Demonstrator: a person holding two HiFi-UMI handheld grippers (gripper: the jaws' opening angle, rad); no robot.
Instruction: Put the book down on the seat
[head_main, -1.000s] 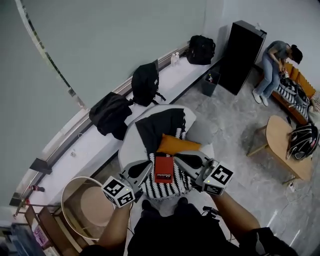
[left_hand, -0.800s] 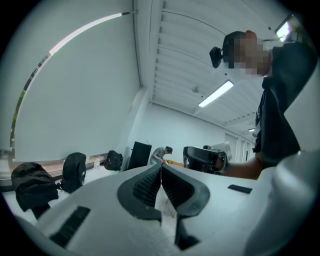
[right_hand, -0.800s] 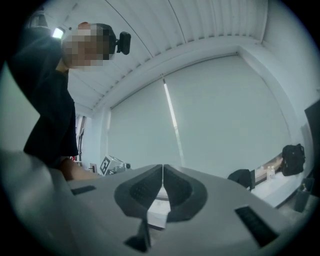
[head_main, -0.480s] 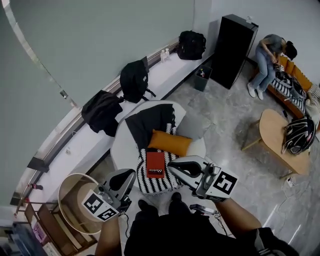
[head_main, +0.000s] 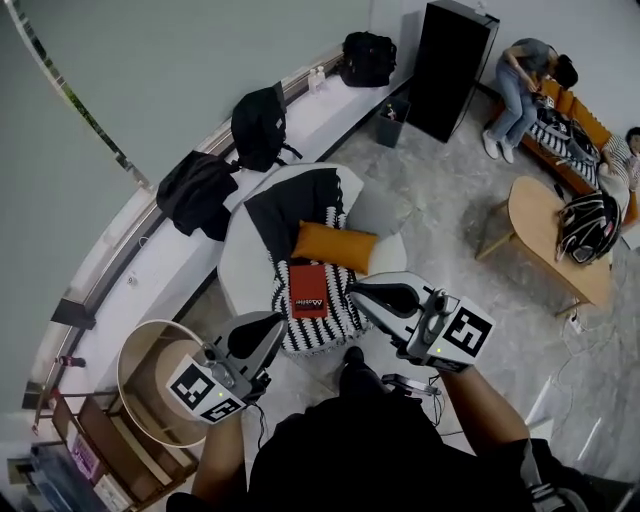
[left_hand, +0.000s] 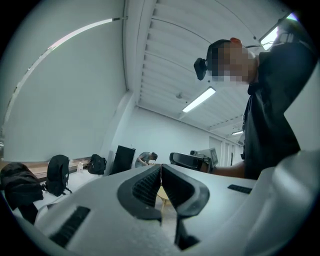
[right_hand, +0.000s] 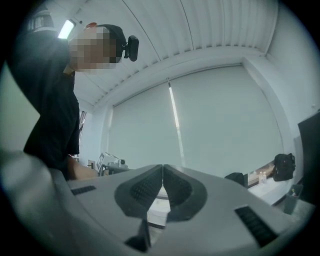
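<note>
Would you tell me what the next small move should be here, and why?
Probably just draw both grippers clear of the seat: the red book lies flat on its striped cushion, touched by neither gripper, and the left gripper and right gripper are shut and empty, so the placing looks done.

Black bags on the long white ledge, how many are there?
3: far bag at the end of the ledge, middle bag upright, near bag slumped. Others could be hidden.
</note>
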